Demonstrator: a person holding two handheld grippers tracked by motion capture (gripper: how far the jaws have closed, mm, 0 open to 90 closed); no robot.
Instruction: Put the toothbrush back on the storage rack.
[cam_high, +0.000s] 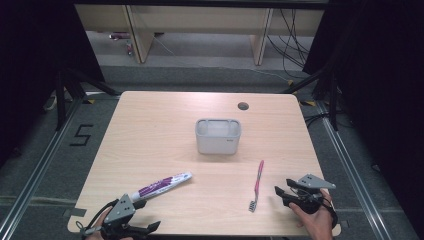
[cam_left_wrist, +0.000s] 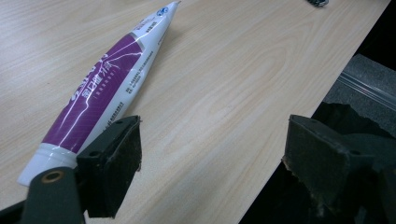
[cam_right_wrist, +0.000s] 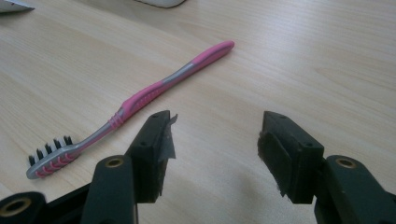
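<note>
A purple and white toothpaste tube (cam_high: 162, 186) lies on the wooden table (cam_high: 150, 130) near its front left. My left gripper (cam_high: 145, 229) sits open just in front of the tube's cap end, by the table's front edge. In the left gripper view the tube (cam_left_wrist: 107, 88) lies beside the left jaw, with nothing between the jaws. A pink and grey toothbrush (cam_high: 257, 185) lies at the front right, bristles toward me. My right gripper (cam_high: 283, 192) stands open to the right of it. In the right gripper view the toothbrush (cam_right_wrist: 140, 98) lies left of the empty jaws.
A grey rectangular holder (cam_high: 218, 136) stands at the table's middle. A round cable hole (cam_high: 243, 106) is at the back right. The table's front edge runs close under both grippers. Dark floor and black stands surround the table.
</note>
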